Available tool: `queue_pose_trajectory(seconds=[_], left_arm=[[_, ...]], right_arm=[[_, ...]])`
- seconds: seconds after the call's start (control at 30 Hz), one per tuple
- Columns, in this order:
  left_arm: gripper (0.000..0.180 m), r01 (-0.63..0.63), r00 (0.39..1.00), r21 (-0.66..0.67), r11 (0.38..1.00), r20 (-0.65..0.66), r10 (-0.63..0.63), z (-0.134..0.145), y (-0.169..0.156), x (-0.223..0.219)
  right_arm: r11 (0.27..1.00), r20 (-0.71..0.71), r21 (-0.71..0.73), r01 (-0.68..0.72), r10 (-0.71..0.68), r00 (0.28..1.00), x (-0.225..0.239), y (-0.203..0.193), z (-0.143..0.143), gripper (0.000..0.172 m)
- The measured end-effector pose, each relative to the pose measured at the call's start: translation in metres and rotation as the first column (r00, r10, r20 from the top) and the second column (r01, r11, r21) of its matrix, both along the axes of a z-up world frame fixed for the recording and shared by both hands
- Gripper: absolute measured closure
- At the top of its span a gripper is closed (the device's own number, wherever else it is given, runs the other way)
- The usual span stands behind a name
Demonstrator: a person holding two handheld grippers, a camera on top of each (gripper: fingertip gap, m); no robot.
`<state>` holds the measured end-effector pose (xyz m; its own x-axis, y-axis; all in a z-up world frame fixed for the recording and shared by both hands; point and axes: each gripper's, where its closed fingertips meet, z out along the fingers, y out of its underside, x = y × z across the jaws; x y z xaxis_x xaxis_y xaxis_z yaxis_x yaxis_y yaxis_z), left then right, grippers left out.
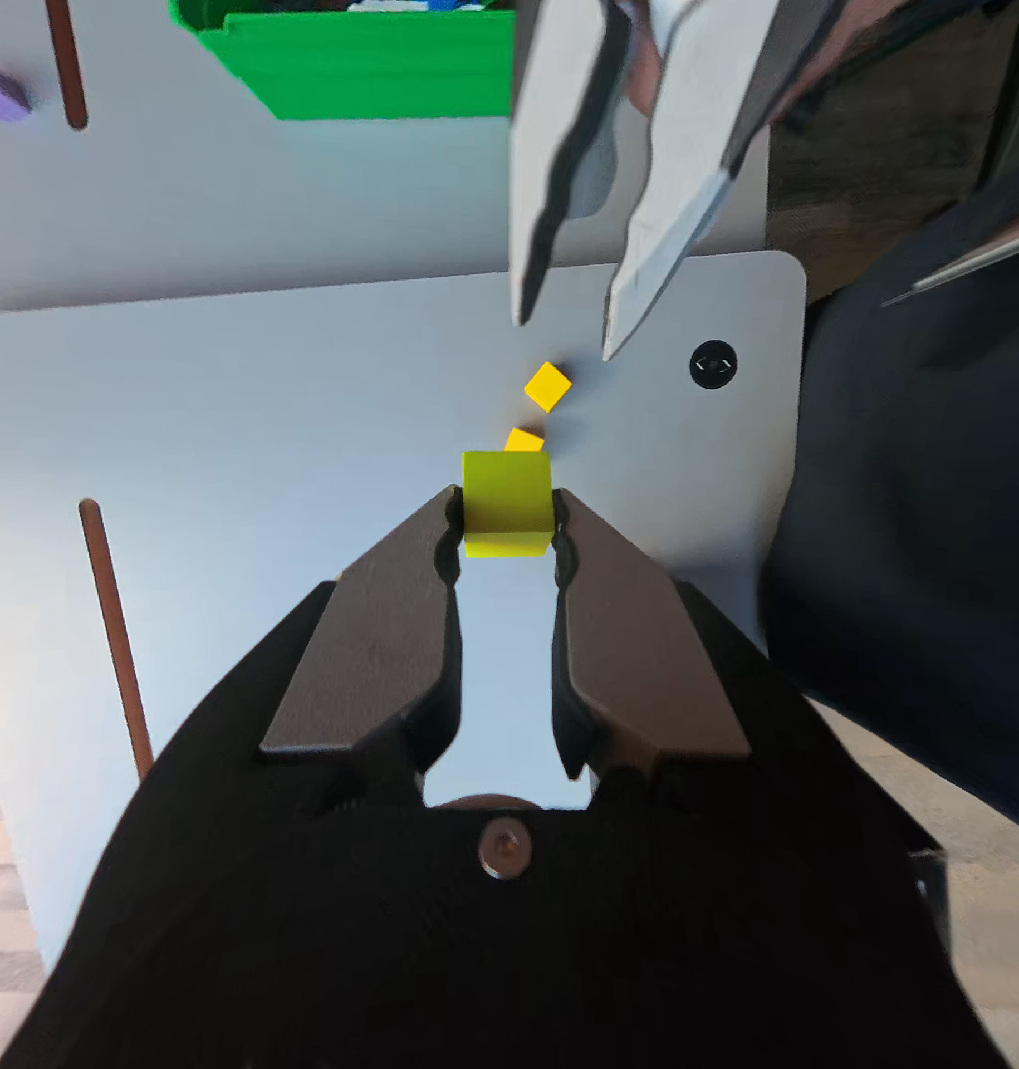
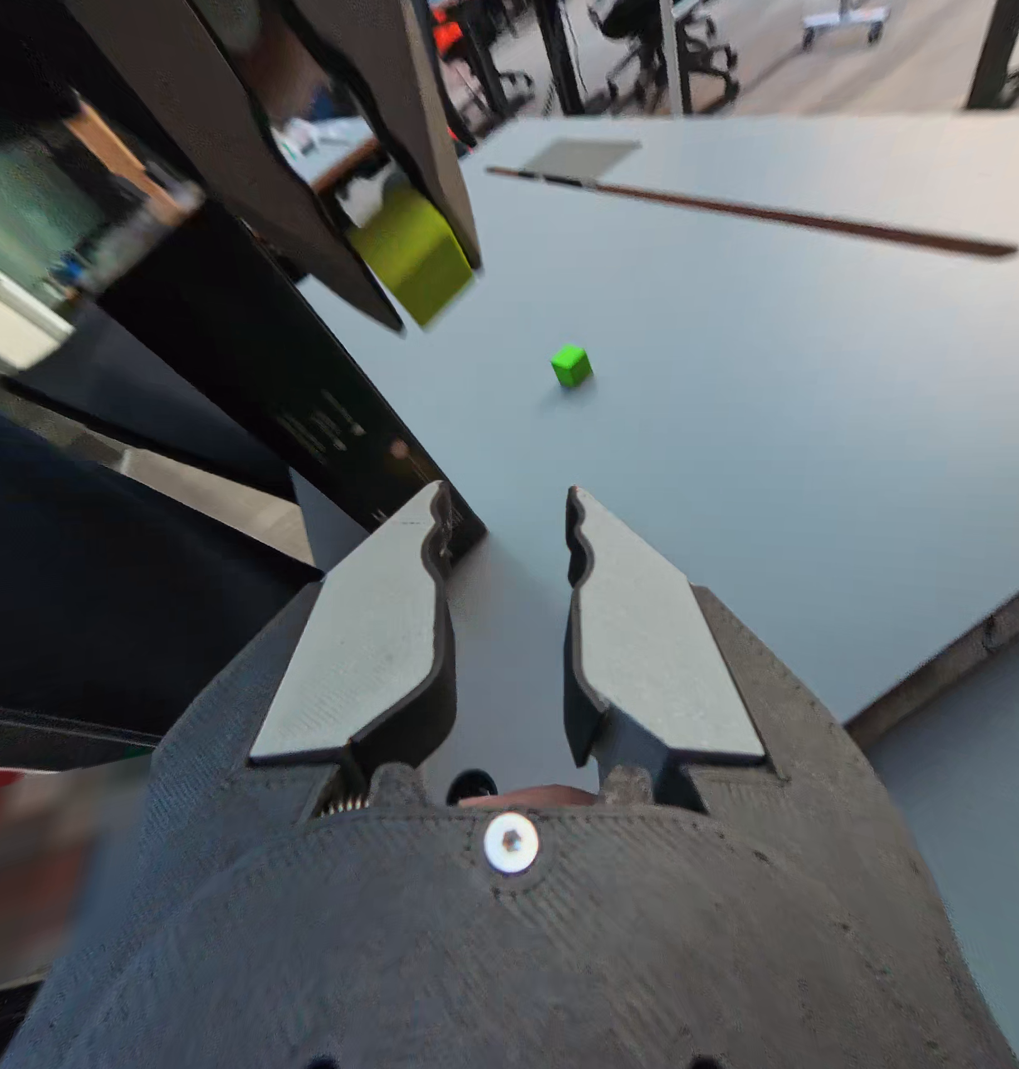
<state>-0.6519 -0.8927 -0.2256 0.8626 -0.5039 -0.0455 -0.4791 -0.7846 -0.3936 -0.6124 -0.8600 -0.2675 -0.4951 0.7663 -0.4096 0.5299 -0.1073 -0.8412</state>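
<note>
My left gripper [image 1: 507,509] is shut on a yellow-green cube [image 1: 507,503], held above the grey table [image 1: 264,405]; both pads press its sides. The right wrist view shows the same cube [image 2: 414,260] between the left gripper's dark fingers [image 2: 333,231]. Two smaller yellow cubes lie on the table beyond it, one [image 1: 547,386] farther and one [image 1: 524,441] partly hidden behind the held cube. My right gripper [image 2: 510,509] is open with nothing between its grey fingers; it also shows in the left wrist view [image 1: 565,335], above the yellow cubes. A small green cube [image 2: 572,365] lies ahead of it on the table.
A green bin [image 1: 368,63] with coloured pieces stands at the far side. A purple block [image 1: 1,92] lies at far left. Brown slots [image 1: 114,630] run through the table. A round black button [image 1: 712,364] sits near the table corner. A person's dark sleeve [image 1: 900,520] is at right. Tip to tip, the grippers are about 7 cm apart.
</note>
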Motion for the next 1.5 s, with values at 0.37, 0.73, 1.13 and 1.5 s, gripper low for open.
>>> queue_pose_trajectory(seconds=[0.37, 0.73, 1.13, 1.5], left_arm=[[0.153, 0.11, 0.993, -0.034, 0.993, 0.054, -0.108, -0.002, -0.004, 0.033], [0.152, 0.154, 0.968, 0.018, 0.988, 0.196, -0.154, 0.007, -0.006, 0.053], [0.133, 0.031, 0.998, -0.015, 0.999, 0.061, -0.03, -0.003, -0.009, 0.007], [0.143, -0.364, 0.93, 0.143, 0.92, 0.012, 0.366, 0.058, -0.073, -0.039]], right_arm=[[0.951, -0.193, 0.238, -0.198, 0.246, 0.95, -0.012, -0.04, 0.067, 0.147], [0.94, -0.208, 0.257, -0.224, 0.28, 0.937, 0.004, -0.043, 0.072, 0.148], [0.968, -0.116, 0.248, -0.035, 0.065, 0.991, -0.012, -0.005, 0.024, 0.149], [0.896, 0.054, 0.444, -0.004, -0.022, 0.998, -0.031, -0.02, -0.111, 0.149]])
